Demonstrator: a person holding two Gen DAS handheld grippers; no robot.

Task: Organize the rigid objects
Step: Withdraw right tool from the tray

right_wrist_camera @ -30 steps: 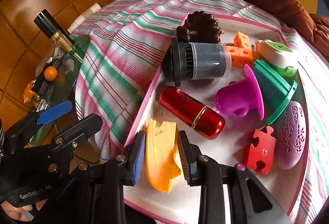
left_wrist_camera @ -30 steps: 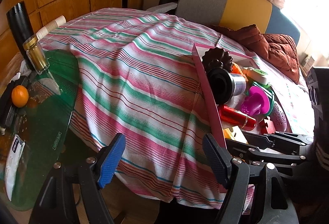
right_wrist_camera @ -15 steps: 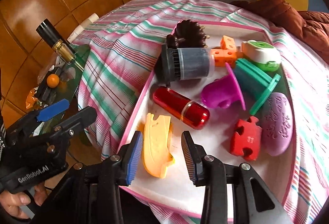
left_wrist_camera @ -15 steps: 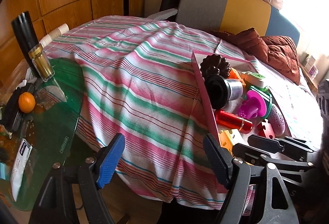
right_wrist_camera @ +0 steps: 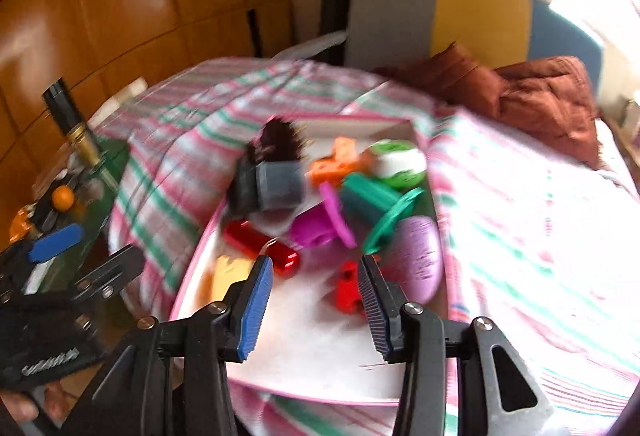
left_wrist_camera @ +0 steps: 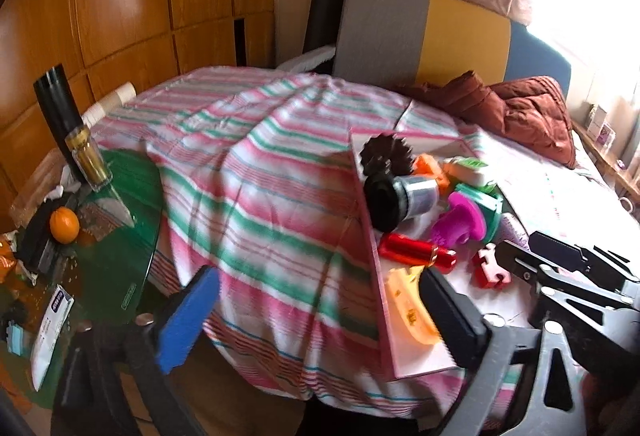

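At the far left stands a green glass side table (left_wrist_camera: 120,236) with an orange (left_wrist_camera: 64,225) and a dark bottle (left_wrist_camera: 60,104) with a gold band on it. Next to it a striped cloth (left_wrist_camera: 272,172) covers a round surface. The left gripper (left_wrist_camera: 320,320) hangs over the near edge of this cloth; its jaws are opening, they stand very wide, and nothing is between them.

To the right, on the cloth, lies a shallow pink-rimmed tray (right_wrist_camera: 320,348) with the toys. At its left side are a yellow piece (right_wrist_camera: 228,274), a red tube (right_wrist_camera: 260,246) and a dark grey cylinder (right_wrist_camera: 276,186). In the middle lie a magenta funnel-shaped toy (right_wrist_camera: 320,226) and an orange block (right_wrist_camera: 336,164). More to the right are a red puzzle piece (right_wrist_camera: 346,286), a teal lid (right_wrist_camera: 380,204) and a lilac oval (right_wrist_camera: 420,260).

The right gripper (right_wrist_camera: 316,308) hangs above the near part of the tray. Its jaws are opening to a moderate gap and they hold nothing. The right wrist view is blurred.

Behind all, a brown quilt (left_wrist_camera: 532,116) lies at the right.
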